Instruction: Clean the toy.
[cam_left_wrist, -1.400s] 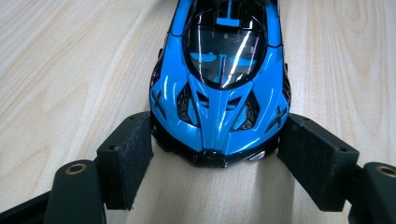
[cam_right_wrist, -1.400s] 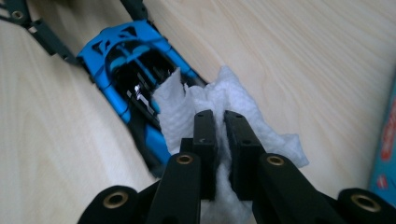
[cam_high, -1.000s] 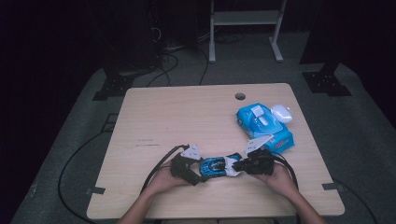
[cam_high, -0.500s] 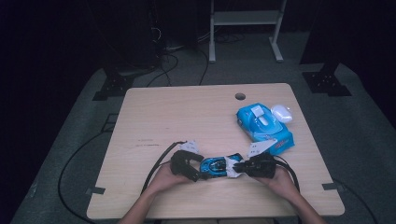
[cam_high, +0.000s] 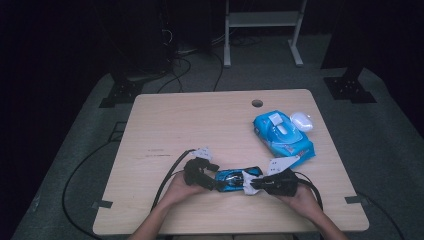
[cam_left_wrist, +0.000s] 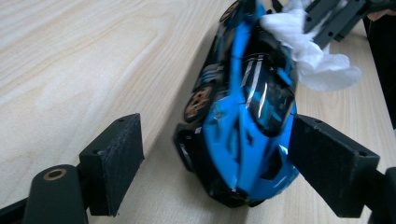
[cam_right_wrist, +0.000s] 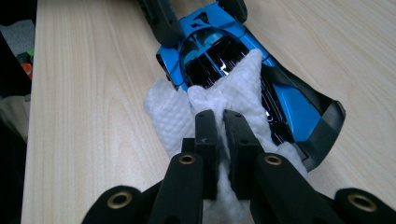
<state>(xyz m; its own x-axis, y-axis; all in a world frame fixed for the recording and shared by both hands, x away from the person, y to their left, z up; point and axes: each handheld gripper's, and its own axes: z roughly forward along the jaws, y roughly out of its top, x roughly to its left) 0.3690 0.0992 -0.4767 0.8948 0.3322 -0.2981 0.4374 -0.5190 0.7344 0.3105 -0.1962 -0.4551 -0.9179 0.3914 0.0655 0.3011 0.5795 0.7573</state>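
Here, blue toy car (cam_high: 232, 178) lies near bench (cam_high: 200, 125) front edge, mid-width. Left tongs (cam_left_wrist: 215, 172) straddle car's nose: one pad touches its side, other stands apart, jaws wide. Right tongs (cam_right_wrist: 223, 140) pinched tight on white wipe (cam_right_wrist: 233, 93), draped over car's roof. Blue wipes pack (cam_high: 282, 135) near right edge.

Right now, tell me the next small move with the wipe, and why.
Probably drag the wipe along the car toward its tail. The right gripper pinches the wipe, which already lies on the dark canopy, and the left gripper has its jaws astride the car's nose, one pad against its side, so the car should stay put.
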